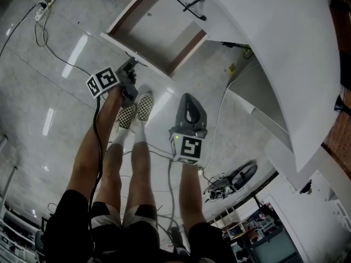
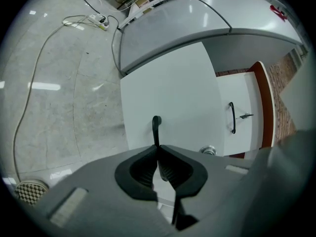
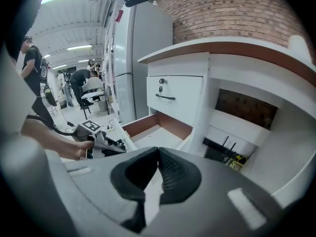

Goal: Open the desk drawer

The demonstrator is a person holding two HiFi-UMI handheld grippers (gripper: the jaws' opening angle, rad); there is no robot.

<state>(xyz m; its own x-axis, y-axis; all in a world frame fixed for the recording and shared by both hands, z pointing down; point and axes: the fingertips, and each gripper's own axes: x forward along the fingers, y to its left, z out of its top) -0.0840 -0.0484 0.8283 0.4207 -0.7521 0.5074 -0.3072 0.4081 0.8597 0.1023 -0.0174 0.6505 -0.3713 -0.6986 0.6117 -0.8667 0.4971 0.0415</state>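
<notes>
Drawer [image 1: 159, 37] stands well out of the desk [image 1: 285, 53], on the far side from the person. Left gripper [image 2: 158, 149] is clamped on its black handle [image 2: 156, 126], whose bar lies along the jaw slit. Judged pull line runs nearward. Right gripper [image 3: 158, 152] hangs to the right, jaws together on nothing.

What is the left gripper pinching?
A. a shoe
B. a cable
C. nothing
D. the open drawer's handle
D: in the left gripper view, the left gripper has its jaws closed on the black handle of the white drawer front.
</notes>
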